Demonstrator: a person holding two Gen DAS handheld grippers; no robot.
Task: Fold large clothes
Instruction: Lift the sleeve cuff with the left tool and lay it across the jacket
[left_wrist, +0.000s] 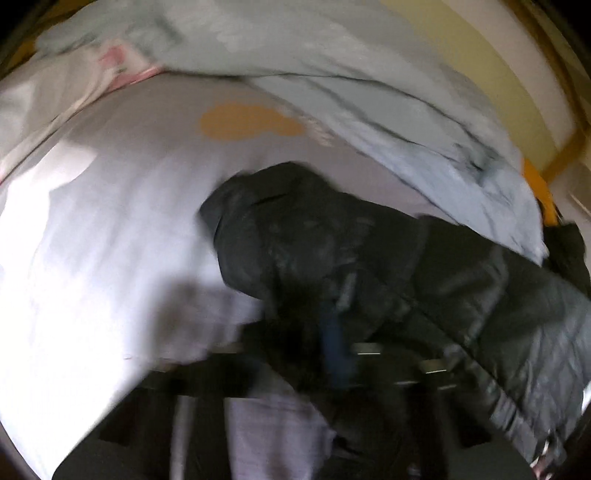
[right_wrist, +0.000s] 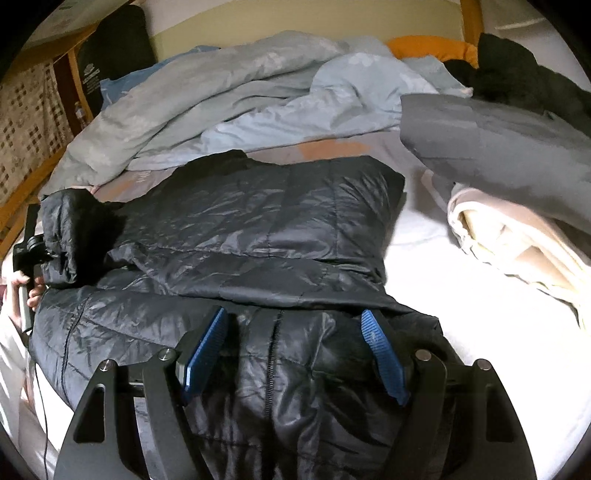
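Note:
A black quilted puffer jacket (right_wrist: 258, 229) lies spread on the bed, partly folded over itself. My right gripper (right_wrist: 295, 354) is open, its blue pads (right_wrist: 207, 350) standing on either side of the jacket's zipper near the front edge. In the blurred left wrist view the jacket (left_wrist: 369, 258) drapes over my left gripper (left_wrist: 332, 354), whose blue finger (left_wrist: 334, 350) seems pressed into the fabric. In the right wrist view the left gripper (right_wrist: 33, 243) is at the far left with a bunched sleeve (right_wrist: 70, 236) over it.
A rumpled light blue duvet (right_wrist: 229, 92) lies across the back of the bed. A folded grey coat (right_wrist: 498, 147) and a cream blanket (right_wrist: 517, 240) lie at the right. White sheet (right_wrist: 461, 314) shows at the right. A wooden bed frame (right_wrist: 22, 192) runs along the left.

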